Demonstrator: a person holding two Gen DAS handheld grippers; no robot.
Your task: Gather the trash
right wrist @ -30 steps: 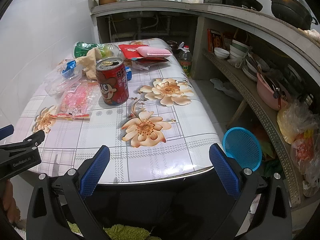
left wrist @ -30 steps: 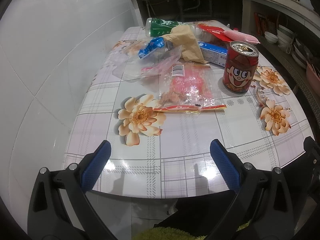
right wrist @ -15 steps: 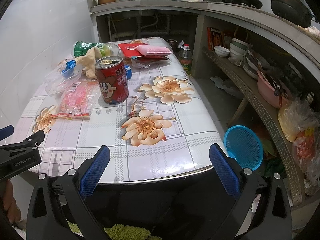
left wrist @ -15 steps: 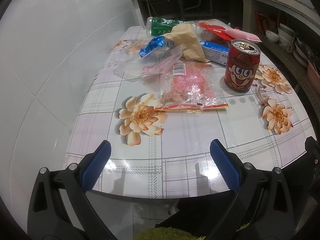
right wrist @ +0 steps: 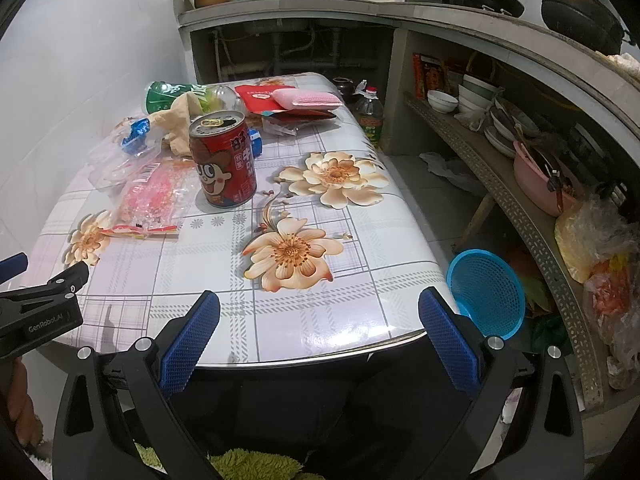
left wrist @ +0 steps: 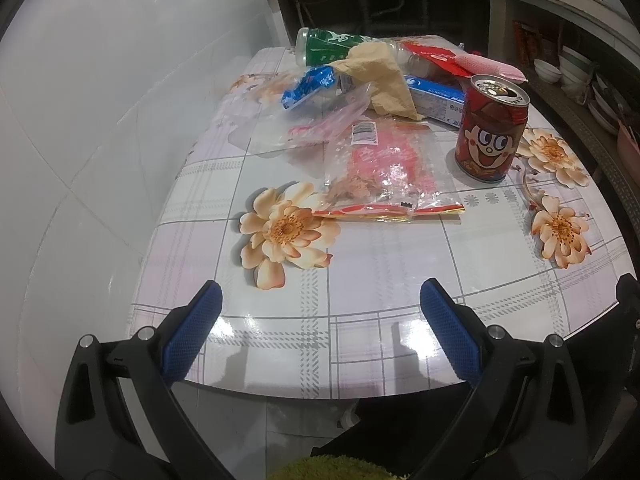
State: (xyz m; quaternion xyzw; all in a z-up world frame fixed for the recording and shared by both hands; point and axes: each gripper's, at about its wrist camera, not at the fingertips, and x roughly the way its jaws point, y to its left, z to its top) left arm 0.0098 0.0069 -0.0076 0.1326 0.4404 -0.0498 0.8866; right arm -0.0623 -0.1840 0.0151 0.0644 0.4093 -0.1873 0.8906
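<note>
Still upright on table (right wrist: 280, 320): red can (right wrist: 223, 160)

red can (left wrist: 491, 132) | floral plaid tablecloth (left wrist: 372, 264) | blue basket (right wrist: 486, 294)

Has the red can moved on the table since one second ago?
No. The red can stands at the same spot beside the printed flower; only the camera shifted.

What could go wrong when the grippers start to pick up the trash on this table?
1. The red can stands upright with its top open; if a gripper bumps it, any liquid left inside may spill on the table.
2. The clear plastic bag lies flat and looks slippery, so the left gripper may fail to pinch it.
3. The green bottle lies on its side under the crumpled paper and might roll.
</note>
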